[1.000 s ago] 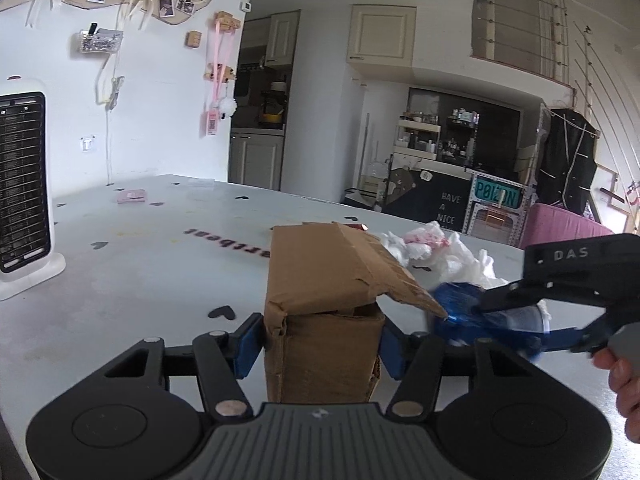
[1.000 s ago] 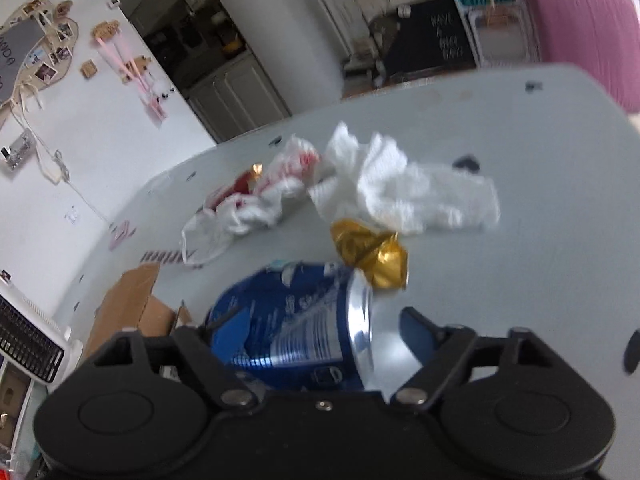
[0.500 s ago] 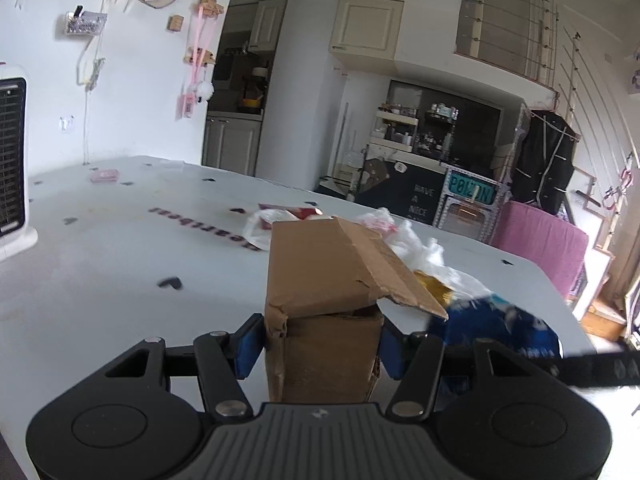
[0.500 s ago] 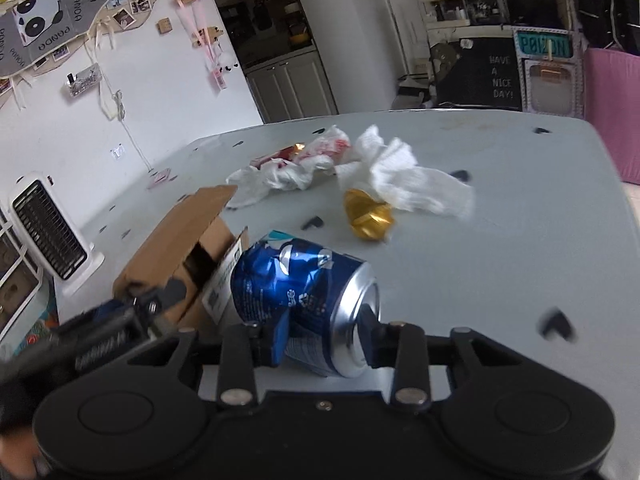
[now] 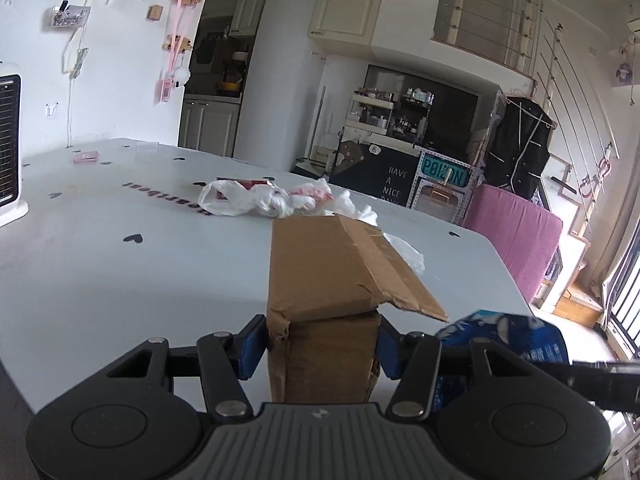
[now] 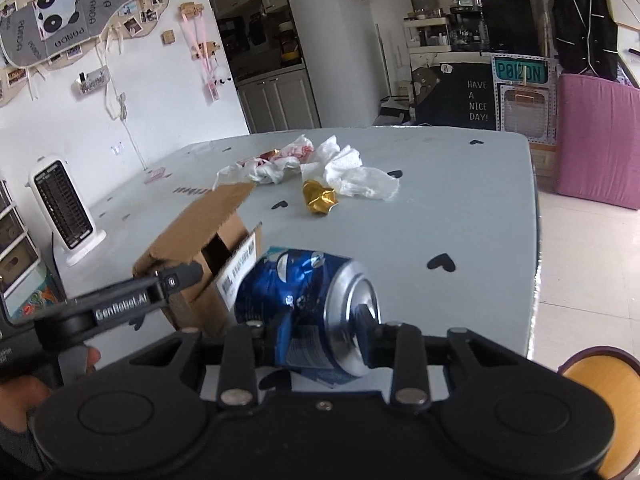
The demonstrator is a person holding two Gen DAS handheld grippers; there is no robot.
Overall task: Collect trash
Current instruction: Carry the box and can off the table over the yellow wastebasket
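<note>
My left gripper (image 5: 320, 350) is shut on a brown cardboard box (image 5: 328, 280) with a torn open flap and holds it above the near table edge. The box also shows in the right wrist view (image 6: 196, 248). My right gripper (image 6: 320, 340) is shut on a crushed blue drink can (image 6: 308, 304), lying sideways with its silver end to the right. The can shows just right of the box in the left wrist view (image 5: 508, 340). Further out on the table lie a white plastic bag (image 6: 260, 170), crumpled white tissue (image 6: 356, 172) and a gold foil wad (image 6: 318, 198).
The grey table (image 6: 460, 208) has black heart marks; its right edge drops to a tiled floor. A white heater (image 6: 64, 208) stands at the table's left. An orange round rim (image 6: 600, 392) shows at lower right. A pink sofa (image 6: 600, 140) stands beyond the table.
Both grippers have pulled back toward the near table edge, carrying the box and the can. The can now sits beside the box; the remaining trash lies farther away.
</note>
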